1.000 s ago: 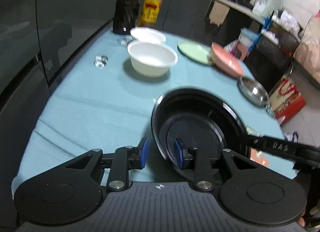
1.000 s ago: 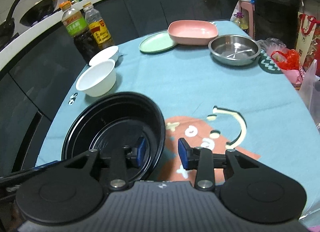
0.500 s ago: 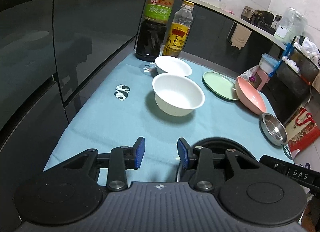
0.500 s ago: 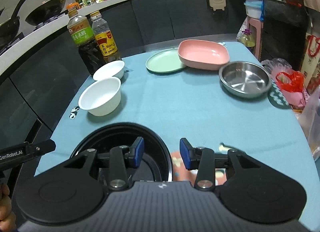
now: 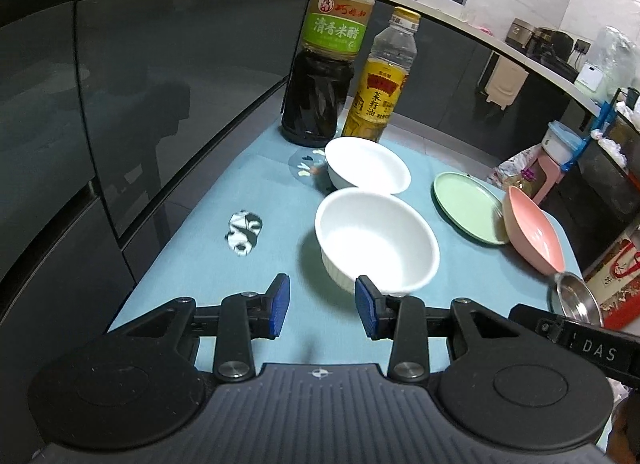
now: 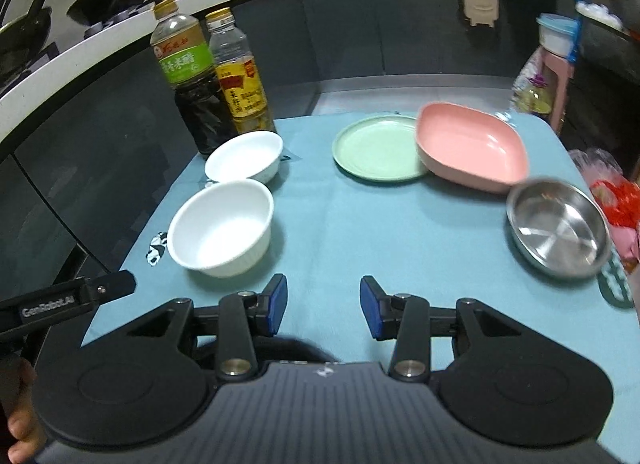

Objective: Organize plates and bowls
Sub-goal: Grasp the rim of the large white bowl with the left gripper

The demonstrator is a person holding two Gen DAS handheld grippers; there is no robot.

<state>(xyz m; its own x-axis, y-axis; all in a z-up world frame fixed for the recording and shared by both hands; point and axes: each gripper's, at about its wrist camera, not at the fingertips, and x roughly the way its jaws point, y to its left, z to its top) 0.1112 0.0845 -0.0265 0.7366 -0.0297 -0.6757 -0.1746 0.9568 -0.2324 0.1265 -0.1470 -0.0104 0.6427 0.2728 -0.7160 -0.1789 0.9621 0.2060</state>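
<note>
Two white bowls stand on the blue tablecloth: a deep one (image 5: pixel 376 240) (image 6: pixel 222 226) nearer me and a shallower one (image 5: pixel 366 163) (image 6: pixel 245 156) behind it. A green plate (image 5: pixel 468 206) (image 6: pixel 378 148), a pink dish (image 5: pixel 534 230) (image 6: pixel 470 148) leaning on it, and a steel bowl (image 5: pixel 576 298) (image 6: pixel 558 226) lie to the right. My left gripper (image 5: pixel 322 306) is open and empty, just short of the deep white bowl. My right gripper (image 6: pixel 323 306) is open and empty above the cloth. A dark edge of the black bowl (image 6: pixel 296 348) shows under the right gripper.
A dark vinegar bottle (image 5: pixel 326 64) (image 6: pixel 192 80) and a yellow oil bottle (image 5: pixel 382 80) (image 6: pixel 240 76) stand at the table's far left corner. Dark cabinets (image 5: pixel 120 104) run along the left side. A pink stool (image 6: pixel 554 76) and bags stand beyond the right edge.
Both grippers pulled back and rose away from the black bowl, which has dropped almost out of both views. The white bowls now sit closer ahead. Both stay open.
</note>
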